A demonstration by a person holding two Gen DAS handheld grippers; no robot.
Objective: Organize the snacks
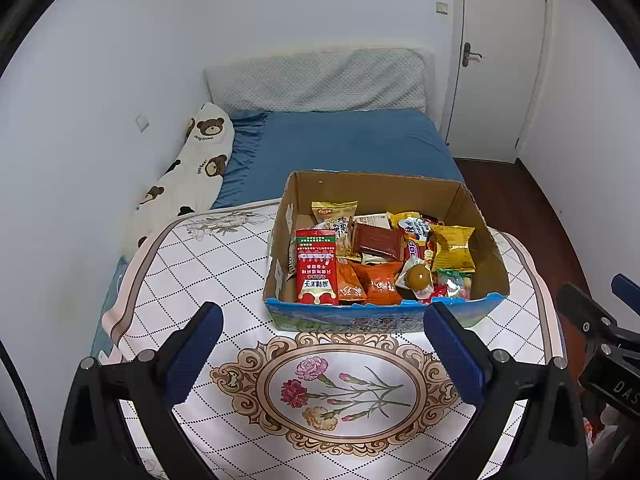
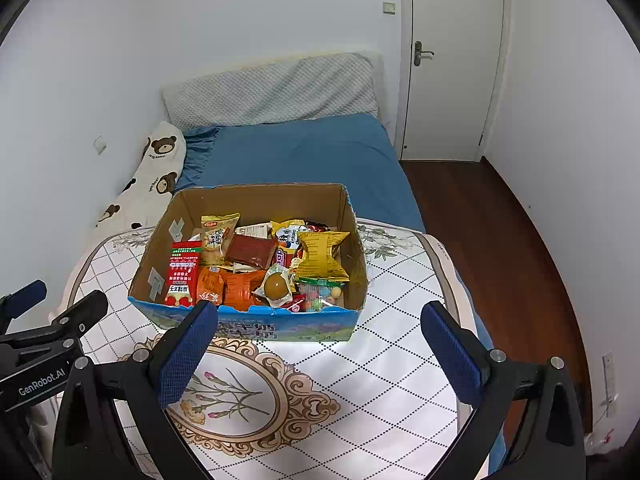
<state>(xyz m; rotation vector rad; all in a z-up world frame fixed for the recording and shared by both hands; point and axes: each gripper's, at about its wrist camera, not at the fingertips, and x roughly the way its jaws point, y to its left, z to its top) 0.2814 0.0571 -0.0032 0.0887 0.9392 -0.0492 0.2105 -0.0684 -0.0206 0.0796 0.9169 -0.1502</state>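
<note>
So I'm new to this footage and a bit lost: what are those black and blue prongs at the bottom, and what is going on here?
Those are two hand-held grippers; a person carries one in each hand, each with a fisheye camera looking along its jaws. One picture comes from the left gripper, the other from the right gripper. Both stand open and hold nothing. Ahead, on a flower-patterned cloth over a bed, sits an open cardboard box full of snack packets, among them a tall red packet and a yellow bag.
</note>
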